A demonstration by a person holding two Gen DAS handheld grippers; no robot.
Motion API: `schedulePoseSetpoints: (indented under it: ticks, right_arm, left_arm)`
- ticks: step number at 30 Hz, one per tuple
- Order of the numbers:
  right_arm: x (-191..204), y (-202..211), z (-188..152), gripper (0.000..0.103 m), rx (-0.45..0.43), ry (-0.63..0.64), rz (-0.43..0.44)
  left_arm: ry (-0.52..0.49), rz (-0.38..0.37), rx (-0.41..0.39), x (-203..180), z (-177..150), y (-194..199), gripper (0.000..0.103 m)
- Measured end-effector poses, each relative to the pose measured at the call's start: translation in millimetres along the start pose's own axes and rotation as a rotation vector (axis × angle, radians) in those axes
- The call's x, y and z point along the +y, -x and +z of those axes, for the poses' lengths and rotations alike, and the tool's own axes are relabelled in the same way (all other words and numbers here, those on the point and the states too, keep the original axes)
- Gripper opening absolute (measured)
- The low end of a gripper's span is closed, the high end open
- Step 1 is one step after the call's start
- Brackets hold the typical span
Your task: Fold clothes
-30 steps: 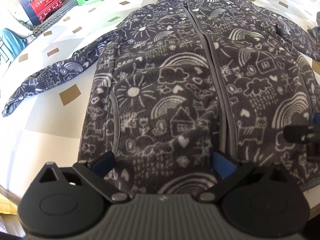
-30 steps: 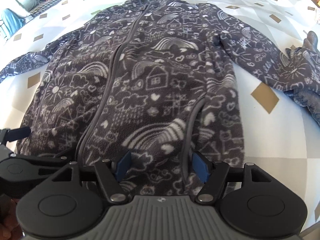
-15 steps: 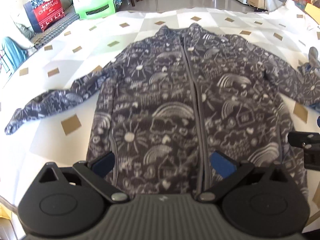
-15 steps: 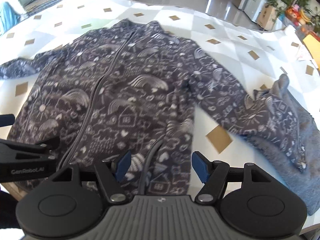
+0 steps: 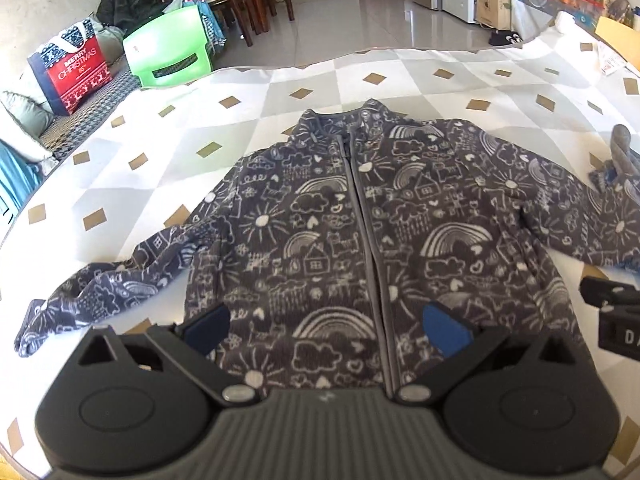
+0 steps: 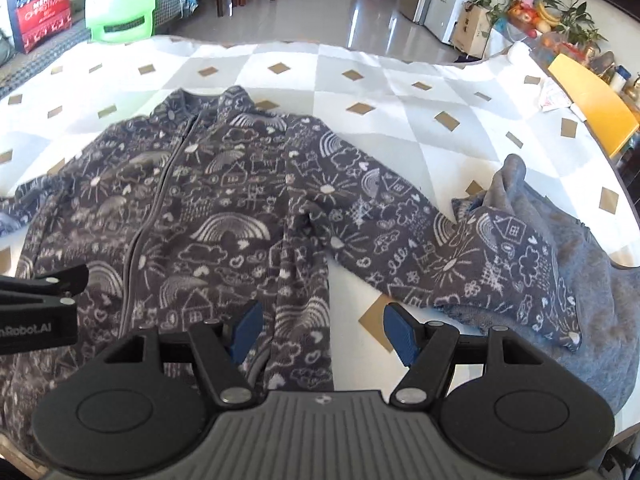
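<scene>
Jacket (image 5: 360,248) spread flat, front up and zipped, on the counter (image 5: 400,76); nothing folded yet. Left claw (image 5: 326,330) and right claw (image 6: 320,330) both released, above the hem, grasping nothing. Risk: right sleeve (image 6: 460,256) draped over a grey blanket (image 6: 580,280), likely to drag or snag it on folding. Left sleeve (image 5: 120,284) near the counter edge, liable to slip off.

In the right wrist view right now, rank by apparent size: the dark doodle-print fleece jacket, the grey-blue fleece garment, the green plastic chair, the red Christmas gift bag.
1. Dark doodle-print fleece jacket.
2. Grey-blue fleece garment, partly under the jacket's sleeve.
3. Green plastic chair and red Christmas gift bag: similar, both distant and cropped, so unranked.
</scene>
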State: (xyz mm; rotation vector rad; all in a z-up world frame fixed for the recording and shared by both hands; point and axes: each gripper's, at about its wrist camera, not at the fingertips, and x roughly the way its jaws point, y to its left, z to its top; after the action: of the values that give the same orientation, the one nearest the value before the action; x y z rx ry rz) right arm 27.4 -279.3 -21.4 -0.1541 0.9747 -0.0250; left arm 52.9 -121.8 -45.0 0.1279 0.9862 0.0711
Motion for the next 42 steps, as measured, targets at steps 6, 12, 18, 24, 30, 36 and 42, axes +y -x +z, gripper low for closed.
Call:
schedulePoseSetpoints:
  ticks: [6,12,18,24,30,36,42]
  right_arm:
    - [-0.6,-1.6,5.3,0.066,-0.001,-0.025,0.0]
    - [-0.8,-6.7,7.1,0.066,0.025,-0.05,0.009]
    - [-0.2,-11.4,7.6,0.066,0.049,-0.052,0.019]
    - [1.2,-10.2,7.3,0.066,0.032,-0.041,0.009]
    - [-7.2,-10.6,9.8,0.066,-0.002,-0.066,-0.034]
    - [-26.9,-13.7,11.1,0.066,-0.008,-0.17,-0.047]
    - [-34.4,-13.8,11.8,0.066,-0.012,-0.184,-0.054]
  left_arm:
    - [0.031,-0.019,0.016,-2.7,4.6,-4.7,0.103]
    - [0.051,-0.044,0.017,-7.9,6.9,-3.0,0.103]
    - [0.05,-0.028,0.016,-11.0,8.2,-3.5,0.103]
    - [0.052,-0.01,0.009,-10.3,8.0,-2.9,0.103]
    - [0.056,0.012,-0.002,-8.2,9.6,-3.7,0.103]
    - [0.055,0.011,-0.016,-9.7,10.1,-3.1,0.103]
    - [0.037,0.014,-0.034,-14.1,9.8,-1.4,0.103]
